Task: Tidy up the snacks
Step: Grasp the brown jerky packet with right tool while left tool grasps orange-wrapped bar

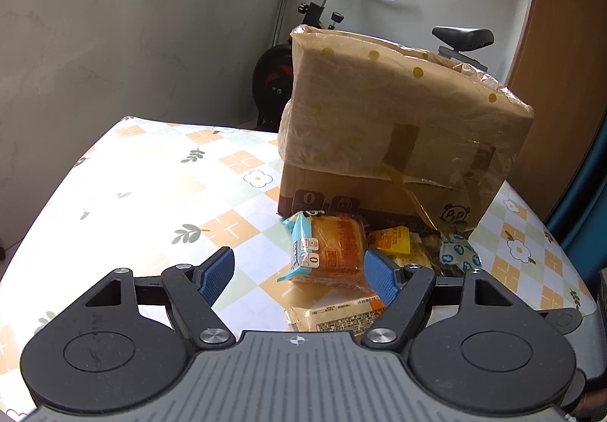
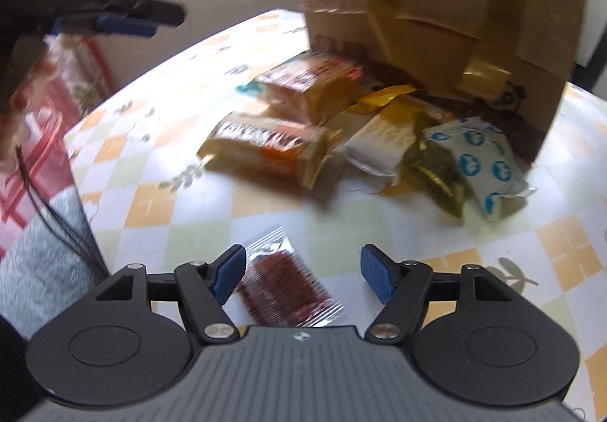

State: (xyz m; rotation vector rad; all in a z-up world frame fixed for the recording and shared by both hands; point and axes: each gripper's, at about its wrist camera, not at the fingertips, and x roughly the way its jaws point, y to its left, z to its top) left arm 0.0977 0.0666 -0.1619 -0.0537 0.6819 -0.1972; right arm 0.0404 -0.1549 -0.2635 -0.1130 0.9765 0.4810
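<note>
A pile of wrapped snacks lies at the foot of a cardboard box (image 1: 402, 141) lined with a plastic bag. In the left wrist view a bread pack (image 1: 326, 251) with a blue end lies ahead, a second pack (image 1: 334, 316) below it. My left gripper (image 1: 299, 270) is open above them, pads apart and touching nothing. In the right wrist view, two bread packs (image 2: 307, 84) (image 2: 269, 152), a white sachet (image 2: 379, 145), a green one (image 2: 436, 168) and a blue-spotted one (image 2: 481, 164) lie by the box (image 2: 436, 5). My right gripper (image 2: 301, 272) is open over a clear-wrapped red snack (image 2: 284, 281).
The table wears a cloth (image 1: 151, 175) of orange and green checks with flowers. An exercise bike (image 1: 322, 24) stands behind the box against a grey wall. My left gripper (image 2: 125, 25) shows at the upper left of the right wrist view. The table's left edge drops to a red-patterned floor (image 2: 45, 126).
</note>
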